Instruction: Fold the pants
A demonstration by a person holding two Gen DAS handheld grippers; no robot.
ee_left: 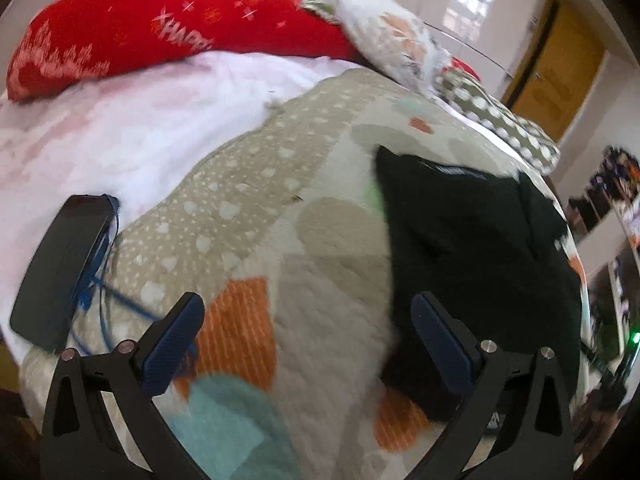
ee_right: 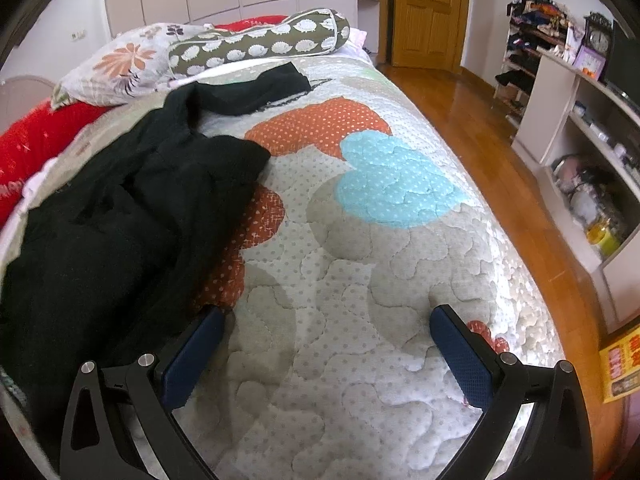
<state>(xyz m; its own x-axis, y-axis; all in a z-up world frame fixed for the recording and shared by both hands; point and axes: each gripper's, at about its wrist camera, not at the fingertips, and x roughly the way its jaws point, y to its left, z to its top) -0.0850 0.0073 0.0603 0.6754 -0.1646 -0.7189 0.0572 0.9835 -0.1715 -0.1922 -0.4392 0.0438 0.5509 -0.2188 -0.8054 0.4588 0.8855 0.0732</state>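
Observation:
Black pants (ee_right: pixel 132 216) lie crumpled on the quilted bedspread (ee_right: pixel 360 280), stretching from the near left toward the pillows. In the left wrist view the pants (ee_left: pixel 480 264) lie at the right, partly under the right finger. My left gripper (ee_left: pixel 308 340) is open and empty above the quilt (ee_left: pixel 320 240), just left of the pants. My right gripper (ee_right: pixel 328 344) is open and empty above bare quilt, its left finger at the pants' edge.
A red pillow (ee_left: pixel 140 32), a floral pillow (ee_right: pixel 116 64) and a spotted bolster (ee_right: pixel 256 44) sit at the bed's head. A black device (ee_left: pixel 60 272) with a blue cable lies at the left. Wood floor (ee_right: pixel 480 128), shelves (ee_right: pixel 580 160) and a door (ee_right: pixel 428 12) are right.

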